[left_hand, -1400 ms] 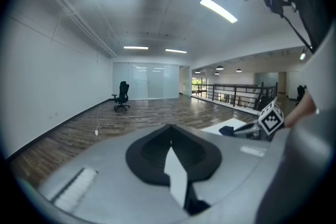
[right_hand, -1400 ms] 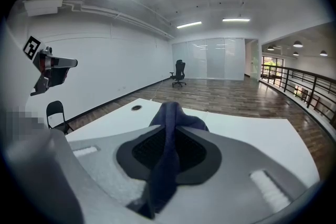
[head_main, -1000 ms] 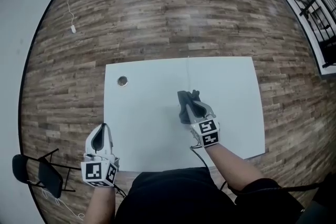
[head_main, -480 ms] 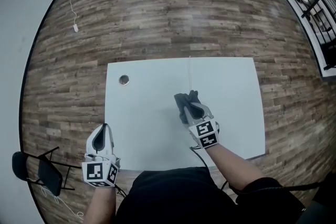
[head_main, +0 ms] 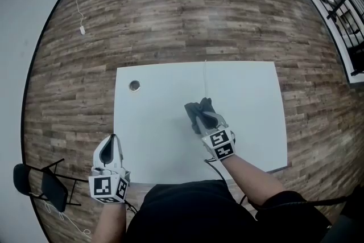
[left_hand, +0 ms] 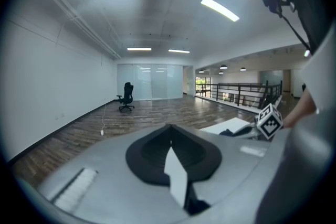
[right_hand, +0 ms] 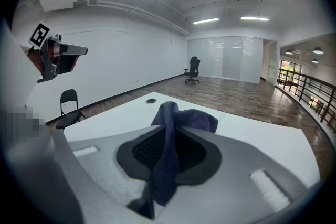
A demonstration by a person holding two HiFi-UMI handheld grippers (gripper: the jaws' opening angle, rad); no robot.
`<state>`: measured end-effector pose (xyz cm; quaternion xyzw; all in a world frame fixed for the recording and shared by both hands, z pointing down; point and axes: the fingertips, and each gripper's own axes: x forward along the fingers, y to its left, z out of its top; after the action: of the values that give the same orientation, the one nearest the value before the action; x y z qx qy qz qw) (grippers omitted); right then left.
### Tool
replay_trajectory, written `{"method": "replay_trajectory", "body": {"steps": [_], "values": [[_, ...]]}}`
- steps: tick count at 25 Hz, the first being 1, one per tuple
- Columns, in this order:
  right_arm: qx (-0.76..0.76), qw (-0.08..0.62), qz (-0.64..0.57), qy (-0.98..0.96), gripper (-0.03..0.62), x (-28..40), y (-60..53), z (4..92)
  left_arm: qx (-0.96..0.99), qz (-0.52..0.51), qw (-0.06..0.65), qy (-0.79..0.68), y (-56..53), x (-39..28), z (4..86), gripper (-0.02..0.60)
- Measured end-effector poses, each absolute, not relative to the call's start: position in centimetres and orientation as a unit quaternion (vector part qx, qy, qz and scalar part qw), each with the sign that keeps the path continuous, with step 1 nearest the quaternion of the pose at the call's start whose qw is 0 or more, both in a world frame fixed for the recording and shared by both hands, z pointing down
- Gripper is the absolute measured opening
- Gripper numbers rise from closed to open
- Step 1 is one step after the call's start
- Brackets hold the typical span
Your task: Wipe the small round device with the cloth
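One folding chair [head_main: 42,188] near left tongs [head_main: 111,139]

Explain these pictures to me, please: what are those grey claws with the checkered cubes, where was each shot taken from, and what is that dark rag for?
There is no robot here: a person holds a hand-worked two-jaw gripper in each hand, and the marker cubes are part of those grippers. The top-down picture comes from a camera on the person's head. The other two come from cameras riding on each gripper, looking along its jaws. On the white table a small round device lies near the far left corner. The right gripper is closed on a dark blue cloth over the middle of the table, apart from the device it is meant to wipe. The left gripper is closed, holds nothing, and hangs by the table's near left corner.
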<state>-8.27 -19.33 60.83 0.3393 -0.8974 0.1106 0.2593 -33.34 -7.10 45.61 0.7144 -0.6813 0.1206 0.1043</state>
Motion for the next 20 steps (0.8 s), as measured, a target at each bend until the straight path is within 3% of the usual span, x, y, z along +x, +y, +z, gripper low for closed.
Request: {"method": "replay_trajectory", "body": {"steps": [20], "values": [[0.303, 0.278, 0.143, -0.900, 0.055, -9.5, -16.0, 63.6, 0.704, 0.120, 0.100, -0.693, -5.6, -34.0, 45.2, 0.008]]}}
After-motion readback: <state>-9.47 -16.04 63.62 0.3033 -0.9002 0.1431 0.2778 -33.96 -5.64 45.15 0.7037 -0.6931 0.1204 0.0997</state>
